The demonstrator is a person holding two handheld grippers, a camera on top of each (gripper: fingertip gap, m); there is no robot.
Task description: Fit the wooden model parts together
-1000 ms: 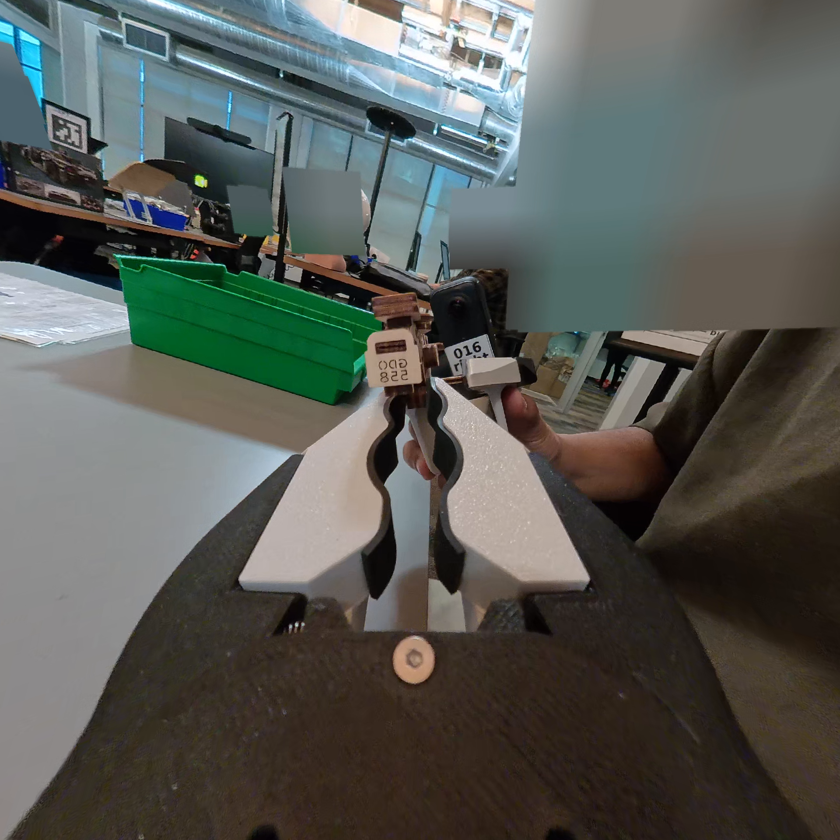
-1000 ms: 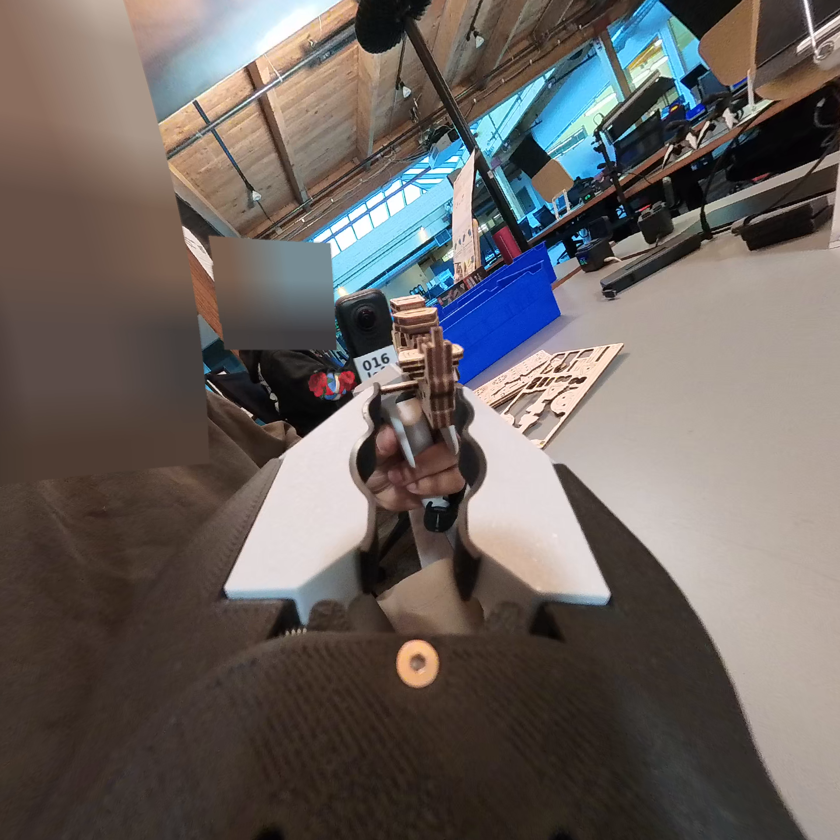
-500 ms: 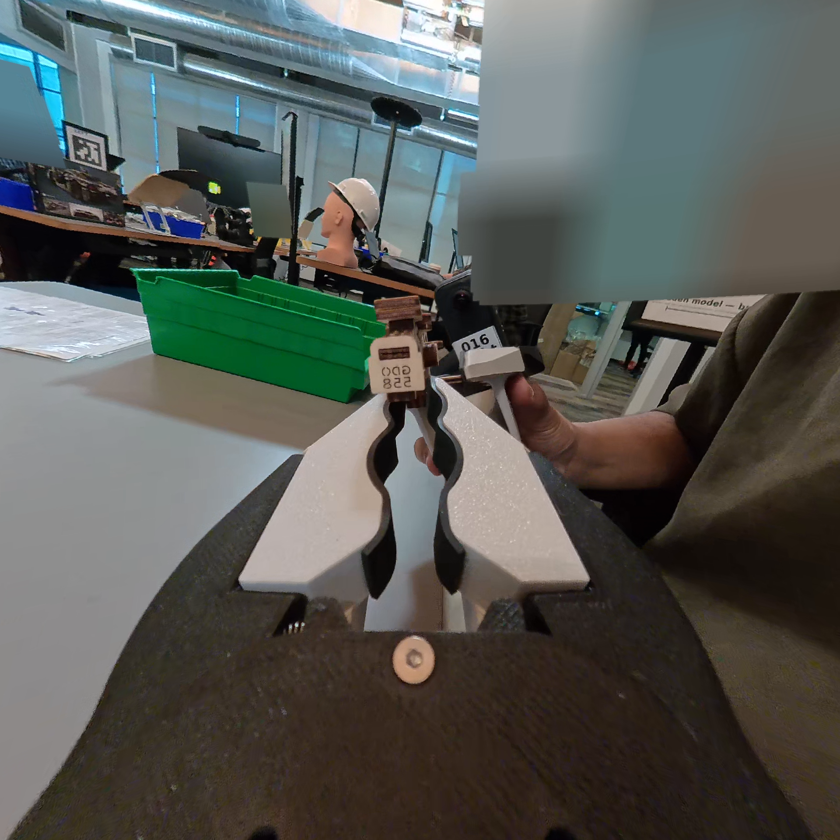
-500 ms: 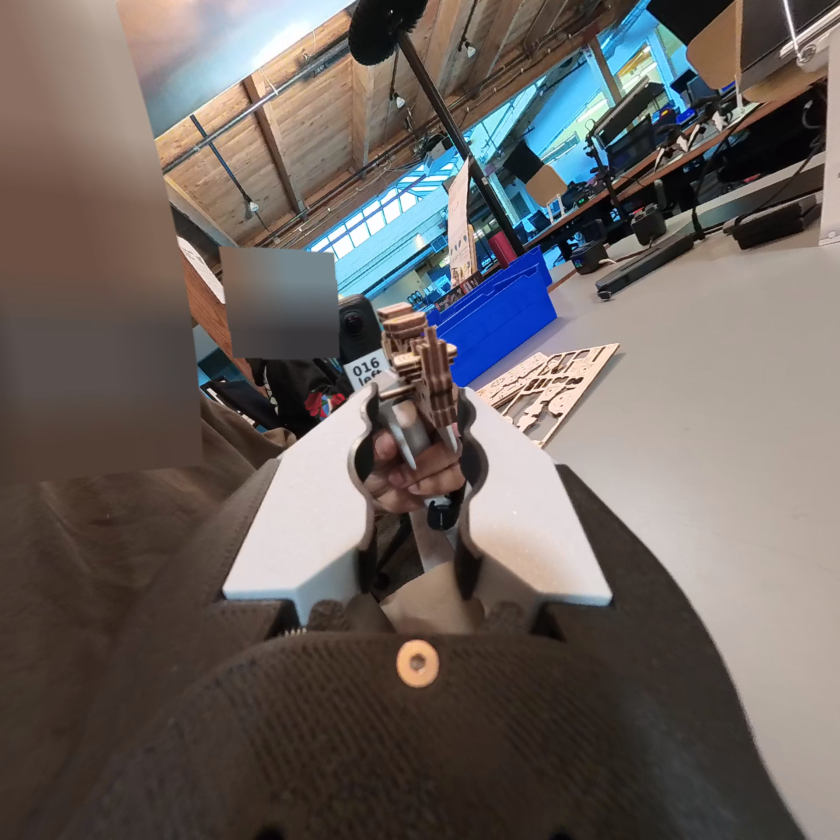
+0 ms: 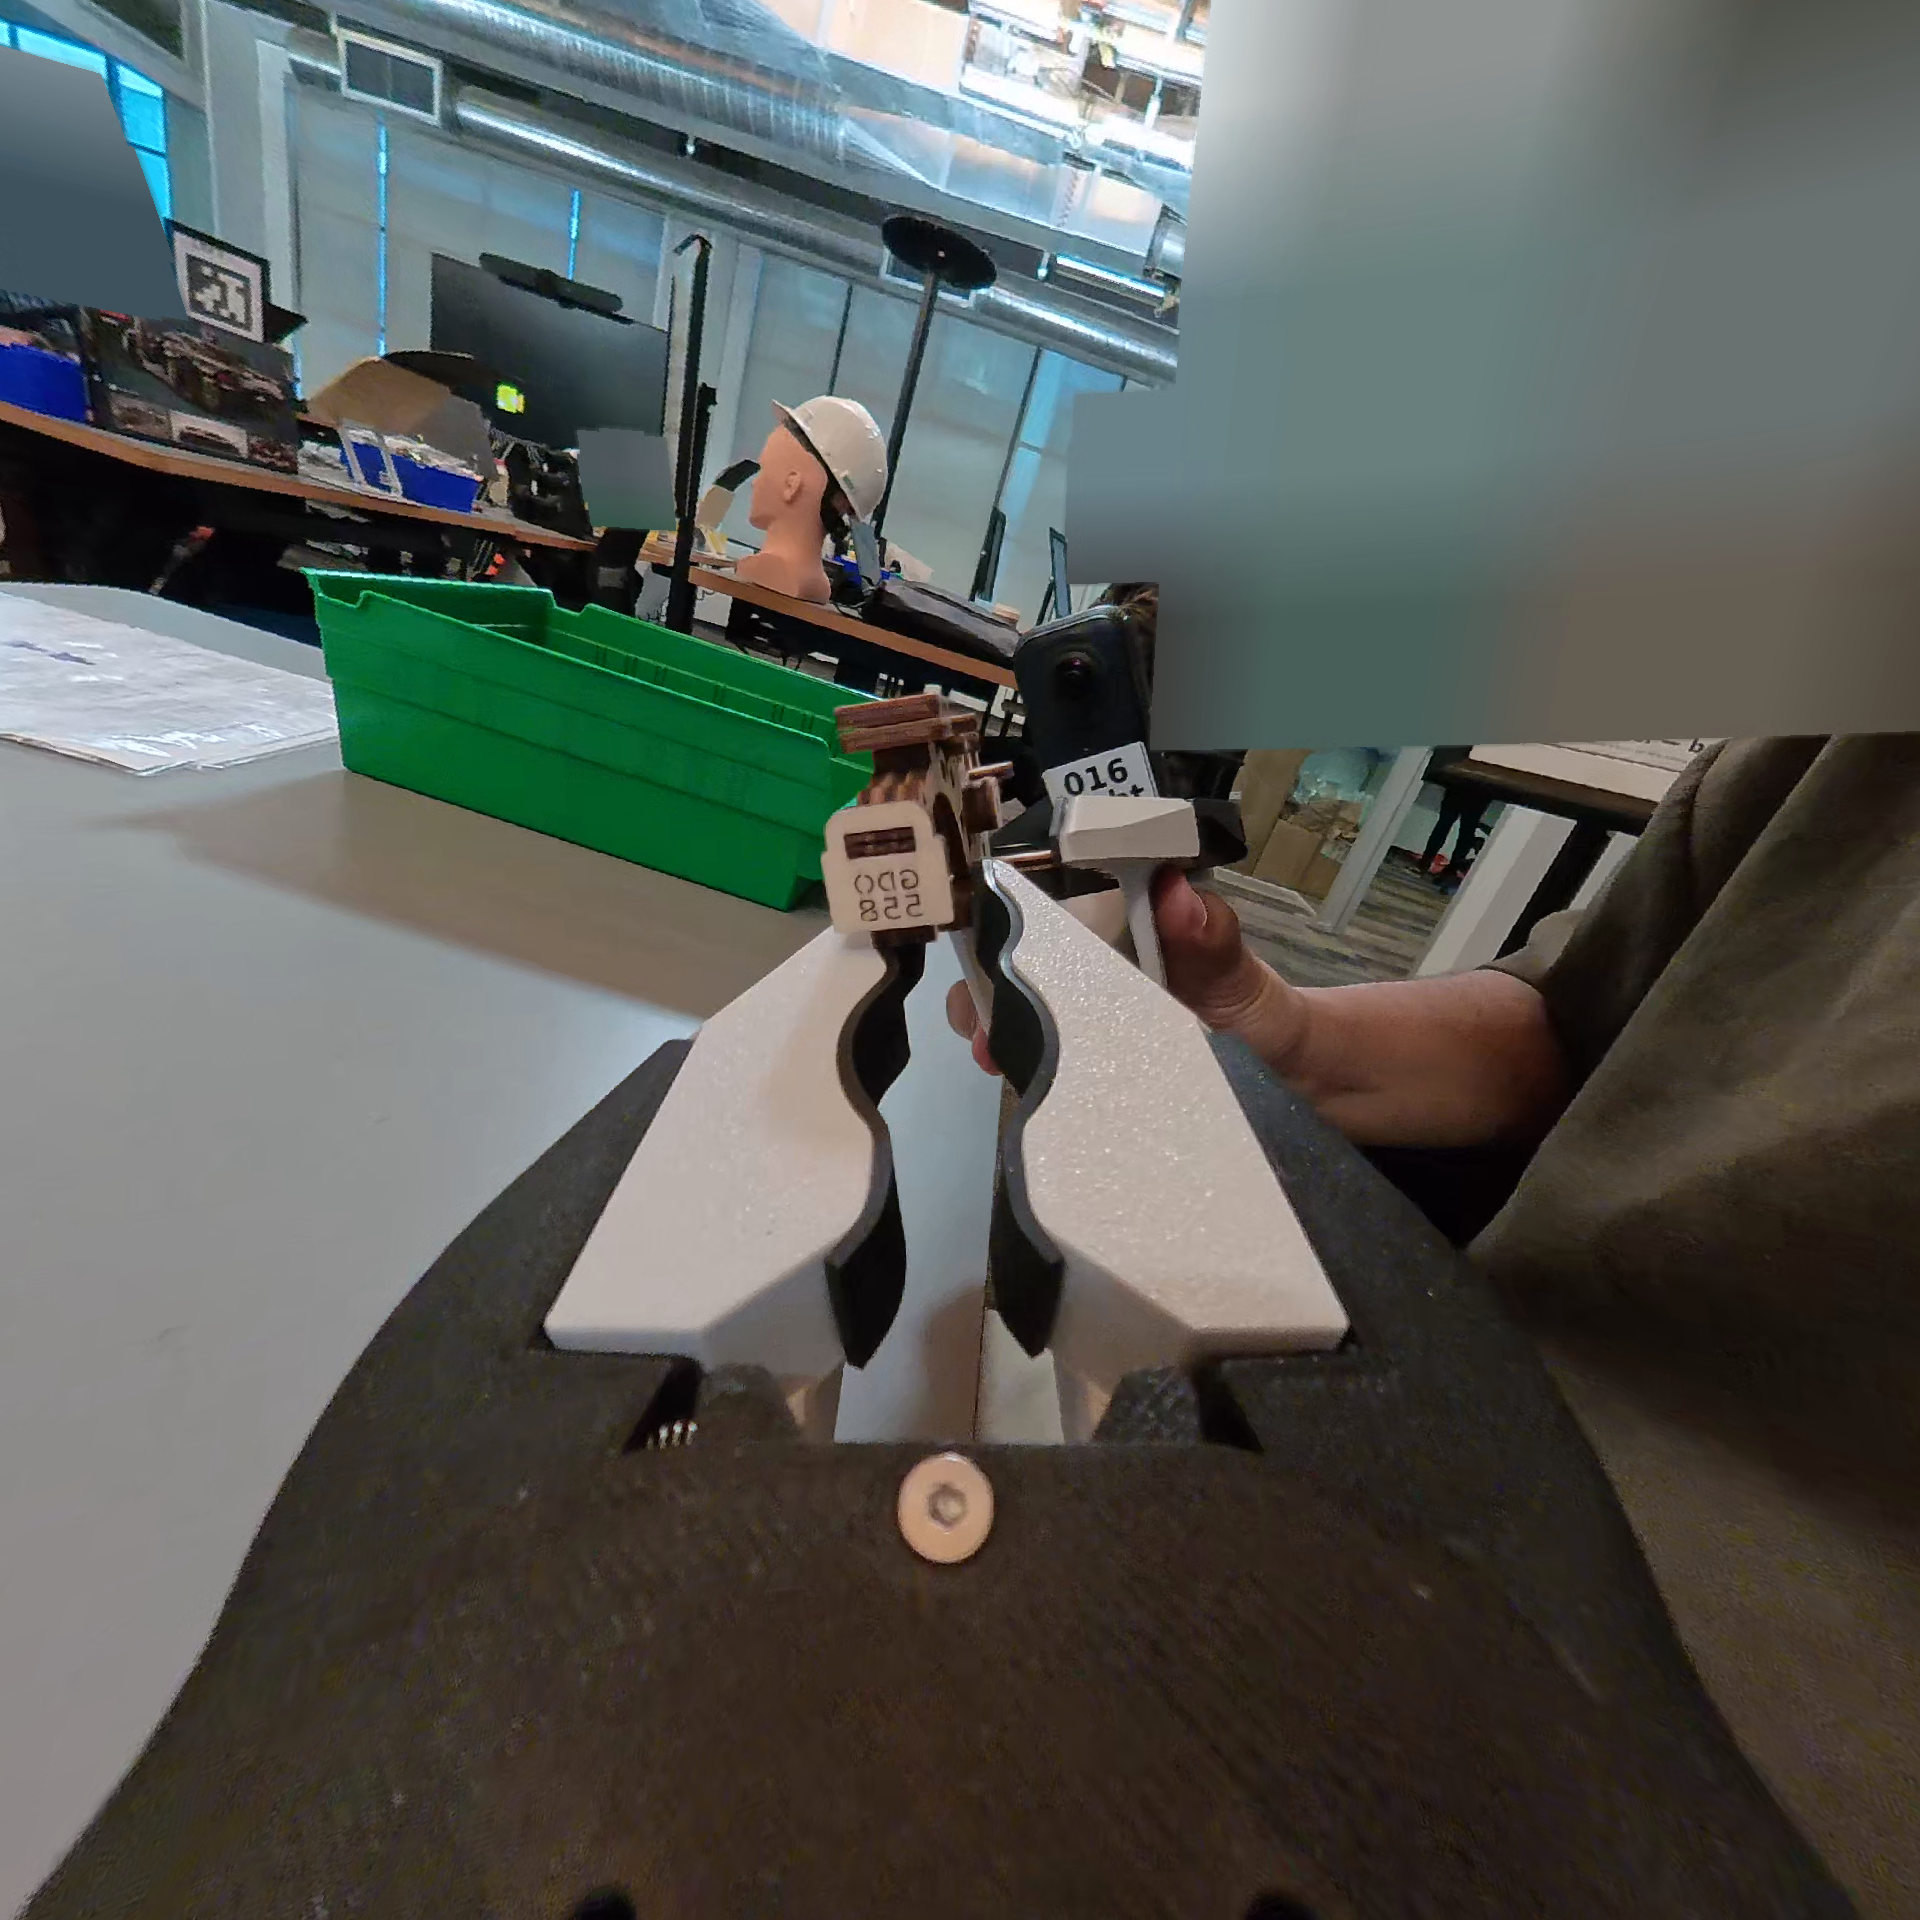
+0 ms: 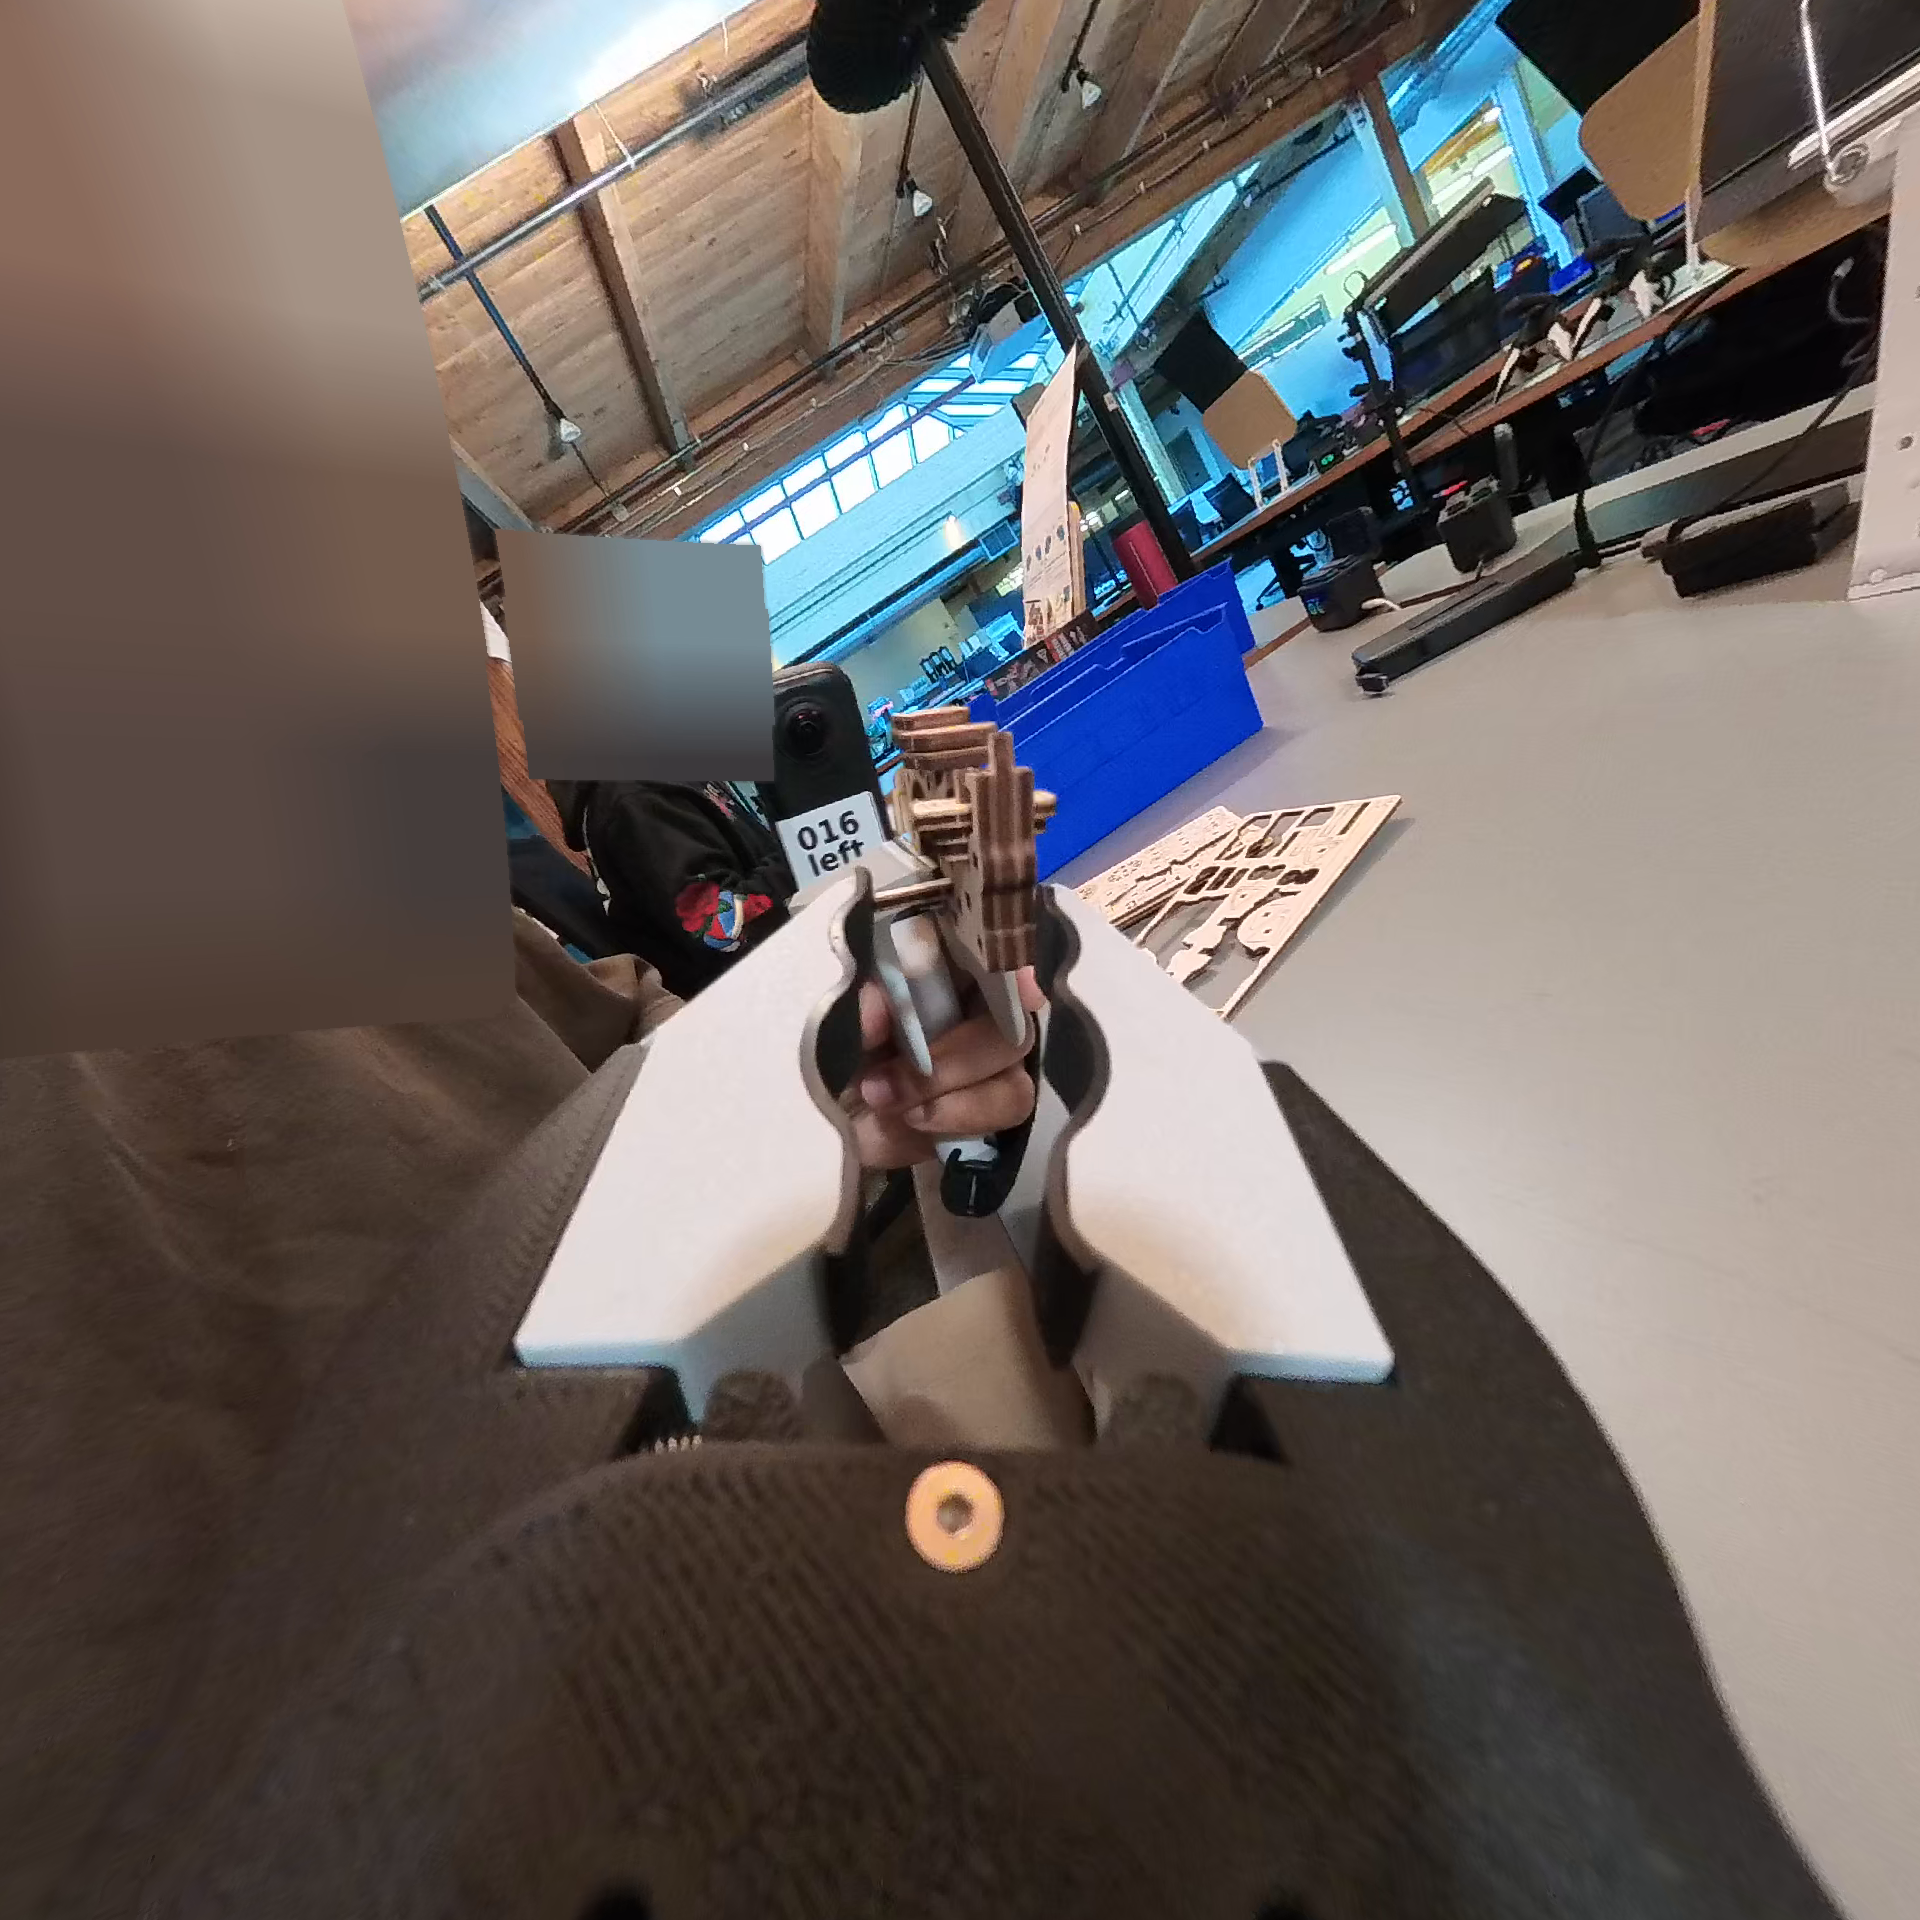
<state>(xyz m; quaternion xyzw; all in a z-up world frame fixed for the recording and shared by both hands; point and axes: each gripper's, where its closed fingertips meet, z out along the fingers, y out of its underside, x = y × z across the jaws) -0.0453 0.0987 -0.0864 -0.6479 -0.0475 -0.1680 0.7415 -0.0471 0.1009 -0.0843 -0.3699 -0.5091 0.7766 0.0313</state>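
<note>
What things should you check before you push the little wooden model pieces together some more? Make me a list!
1. Left gripper pinching the wooden model at its tips: ok.
2. Right gripper closed on the same model, on a thin peg: ok.
3. Peg lined up with its hole: cannot tell, the joint is hidden.
4. Model held up off the grey table: ok.
5. Spare parts sheet lying flat on the table beside the blue bin: ok.
</note>
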